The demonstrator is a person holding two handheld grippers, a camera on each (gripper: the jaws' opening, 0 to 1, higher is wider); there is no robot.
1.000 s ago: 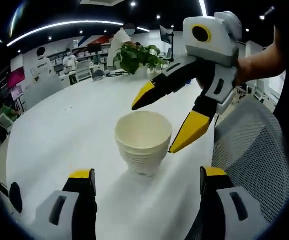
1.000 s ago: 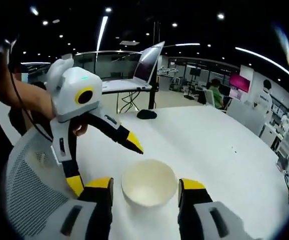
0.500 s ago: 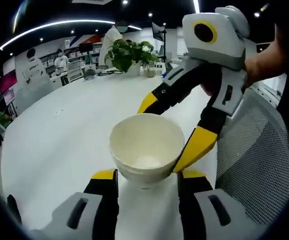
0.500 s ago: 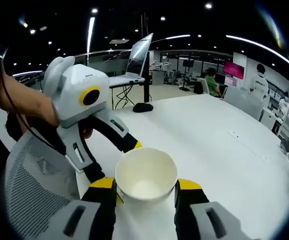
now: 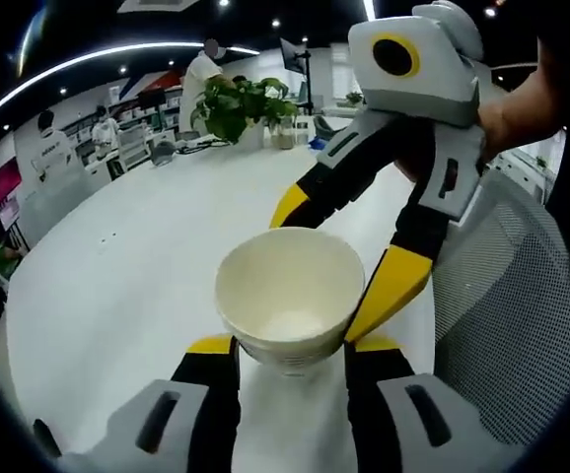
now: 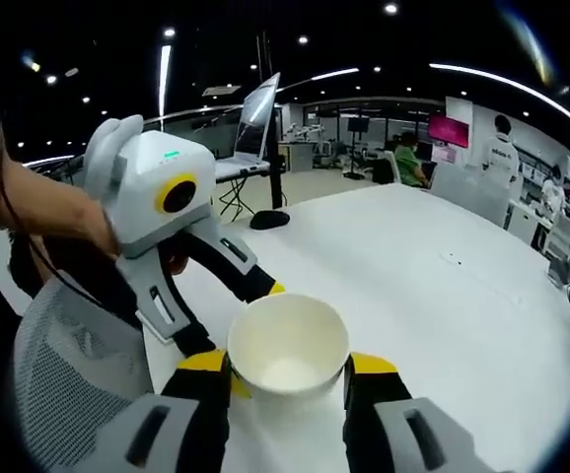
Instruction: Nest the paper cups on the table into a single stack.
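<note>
Left tool (image 5: 290,347) clamped on the cups (image 5: 290,294): its yellow tips press the stack's sides, low down, w/ the rim above them. Right tool (image 6: 290,367) also clamped on the cups (image 6: 288,344), tips touching both sides just under the rim. In the left gripper view the right tool (image 5: 344,261) comes in from the upper right, jaws straddling the cups' far side; in the right gripper view the left tool (image 6: 228,313) comes in from the left, one jaw behind the rim, the other down beside the near tip.

Bench (image 5: 117,266): large, white, curved edge, running off to the far side. Cups sit near its close edge, just over the surface; can't tell if the base touches. Cups white, nested, ridged rims visible below the top one in the left gripper view; inside bare.

Chair (image 5: 507,305): grey mesh back, just beside the bench edge, below the hand holding the right tool. Same chair (image 6: 63,384) at lower left in the right gripper view.

Plant (image 5: 234,103): green, leafy, at the bench's far end.

Laptop (image 6: 250,133): open, on a stand past the bench. Dark mouse-like thing (image 6: 268,219) on the bench below it, too small to be sure.

People stand or sit in the bkgd of both views.
</note>
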